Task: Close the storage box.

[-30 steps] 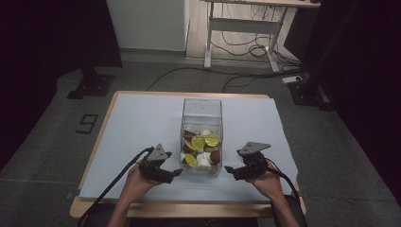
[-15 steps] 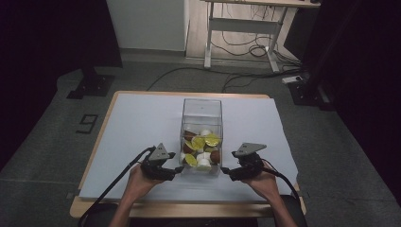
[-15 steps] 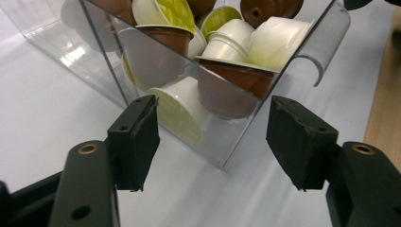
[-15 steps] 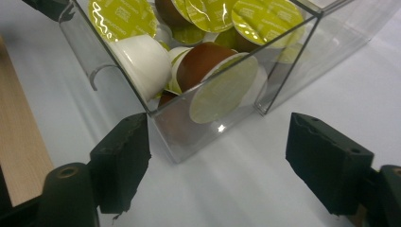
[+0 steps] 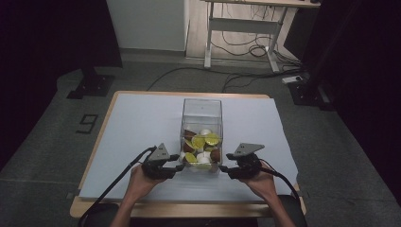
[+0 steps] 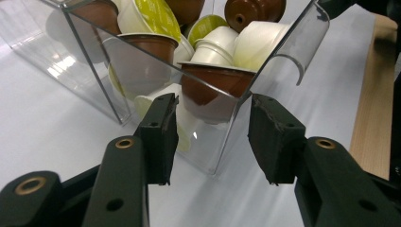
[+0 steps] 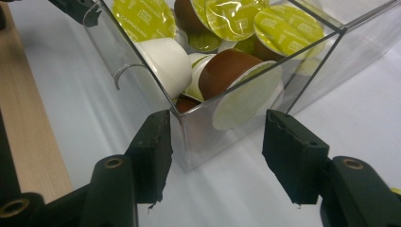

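From above, my left gripper (image 5: 181,162) and right gripper (image 5: 221,169) flank the near end of the clear box (image 5: 202,109) of coffee capsules (image 5: 202,142) on the white sheet (image 5: 137,123). Along my left gripper (image 6: 213,130), the jaws, just closing, straddle the box's (image 6: 113,85) near corner without touching it. Along my right gripper (image 7: 217,142), likewise closing, half-open jaws straddle the other corner of the box (image 7: 198,123), not gripping.

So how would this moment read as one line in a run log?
left gripper: closing at clear box near corner, not gripping | right gripper: same, other near corner | box: upright, holding coffee capsules
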Demonstrator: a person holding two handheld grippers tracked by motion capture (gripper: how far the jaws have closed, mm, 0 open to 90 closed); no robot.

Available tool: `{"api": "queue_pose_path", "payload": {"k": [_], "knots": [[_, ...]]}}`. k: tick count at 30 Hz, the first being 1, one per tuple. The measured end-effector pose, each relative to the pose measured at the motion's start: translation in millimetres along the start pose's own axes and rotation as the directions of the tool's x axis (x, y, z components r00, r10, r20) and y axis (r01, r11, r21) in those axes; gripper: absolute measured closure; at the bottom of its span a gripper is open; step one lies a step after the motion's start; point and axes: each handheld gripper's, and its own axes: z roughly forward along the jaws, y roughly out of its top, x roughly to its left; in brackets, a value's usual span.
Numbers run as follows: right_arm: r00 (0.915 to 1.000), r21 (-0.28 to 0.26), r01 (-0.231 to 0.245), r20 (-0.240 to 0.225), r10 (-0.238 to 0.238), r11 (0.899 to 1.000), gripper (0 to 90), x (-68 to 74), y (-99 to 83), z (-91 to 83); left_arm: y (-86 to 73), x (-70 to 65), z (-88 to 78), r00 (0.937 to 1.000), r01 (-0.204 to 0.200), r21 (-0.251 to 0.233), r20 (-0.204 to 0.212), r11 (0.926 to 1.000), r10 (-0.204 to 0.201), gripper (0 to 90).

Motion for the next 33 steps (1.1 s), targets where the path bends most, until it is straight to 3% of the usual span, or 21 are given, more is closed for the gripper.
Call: {"api": "queue_pose_path", "payload": {"k": [24, 33], "knots": [[0.9989, 0.002, -0.019, 0.042, 0.018, 1.0, 51.9, -1.7, 2.4, 6.4, 3.0, 3.7, 5.4, 0.9987, 0.015, -0.016, -0.049, 0.9998, -0.016, 57.3], [0.9977, 0.001, -0.036, 0.057, 0.036, 0.999, 55.9, -0.8, 3.7, -2.0, 3.3, 5.6, 8.1, 0.9979, 0.032, -0.036, -0.054, 0.9988, -0.034, 57.8]]}}
